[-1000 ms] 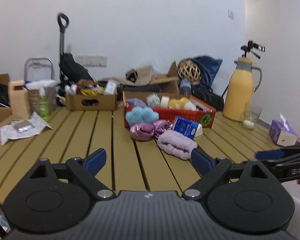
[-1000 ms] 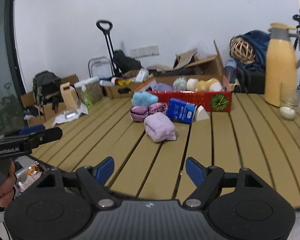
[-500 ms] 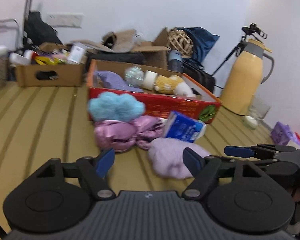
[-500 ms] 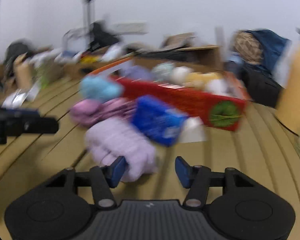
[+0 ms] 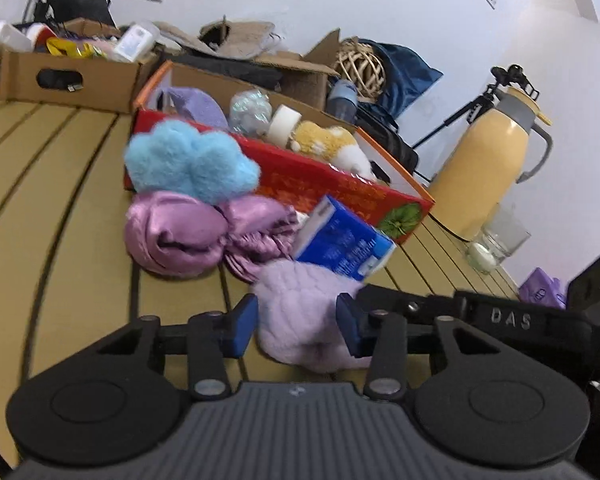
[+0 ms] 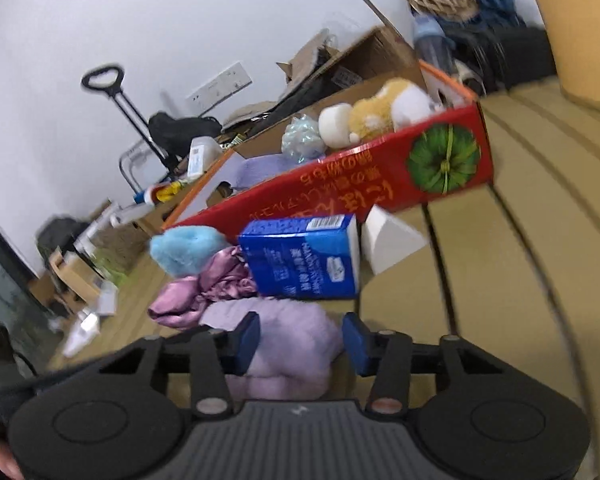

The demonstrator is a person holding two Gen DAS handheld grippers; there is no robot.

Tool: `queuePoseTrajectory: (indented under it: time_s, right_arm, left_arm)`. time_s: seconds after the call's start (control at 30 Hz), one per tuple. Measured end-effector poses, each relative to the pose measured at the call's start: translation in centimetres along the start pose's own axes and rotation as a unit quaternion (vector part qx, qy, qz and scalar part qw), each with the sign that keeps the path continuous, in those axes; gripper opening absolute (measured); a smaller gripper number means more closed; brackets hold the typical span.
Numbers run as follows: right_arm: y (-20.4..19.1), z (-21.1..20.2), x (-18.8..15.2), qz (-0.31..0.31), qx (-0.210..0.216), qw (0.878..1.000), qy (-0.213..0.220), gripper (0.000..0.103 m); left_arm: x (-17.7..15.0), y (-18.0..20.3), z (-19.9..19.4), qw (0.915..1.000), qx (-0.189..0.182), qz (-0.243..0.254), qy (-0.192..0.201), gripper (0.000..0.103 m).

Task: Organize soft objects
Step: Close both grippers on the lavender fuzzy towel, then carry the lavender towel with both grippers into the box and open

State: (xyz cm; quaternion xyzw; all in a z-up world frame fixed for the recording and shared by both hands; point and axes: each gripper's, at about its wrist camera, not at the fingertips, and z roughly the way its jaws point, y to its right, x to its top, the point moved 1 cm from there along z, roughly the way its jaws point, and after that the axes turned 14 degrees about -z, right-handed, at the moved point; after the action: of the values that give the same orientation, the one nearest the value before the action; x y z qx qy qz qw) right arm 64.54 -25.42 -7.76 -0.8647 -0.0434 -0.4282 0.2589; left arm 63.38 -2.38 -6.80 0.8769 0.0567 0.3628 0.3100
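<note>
Both of your tongs are closing around the same thing: the lilac fluffy bundle (image 5: 300,312) lying on the slatted worktop (image 5: 80,208), nearest you in the pile. Your left tongs (image 5: 296,322) have it between the blue pads (image 5: 244,322), which look at its flanks without clearly squeezing yet. Your right tongs (image 6: 300,340) straddle it too, jaws narrowing, with a sliver of gap showing at the right-hand pad (image 6: 354,344).

The bundle sits directly ahead of each pair, touching the blue carton (image 5: 340,244) behind it and just beside the pink satin cloth (image 5: 188,232). Its long axis seems to run away from your left tongs, towards the red box (image 5: 340,188) where other soft things lie. Neither hand is clearly nearer; the right tongs' arm crosses close beside your left fingers, so expect crowding when you lift.
</note>
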Motion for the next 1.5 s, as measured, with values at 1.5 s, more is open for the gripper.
queuePoseTrajectory:
  time_s: [1.5]
  right_arm:
    - [0.1, 1.1, 19.0, -0.108, -0.032, 0.993, 0.039, 0.017]
  left_arm:
    - [15.4, 8.2, 5.7, 0.9976, -0.036, -0.047, 0.037, 0.024]
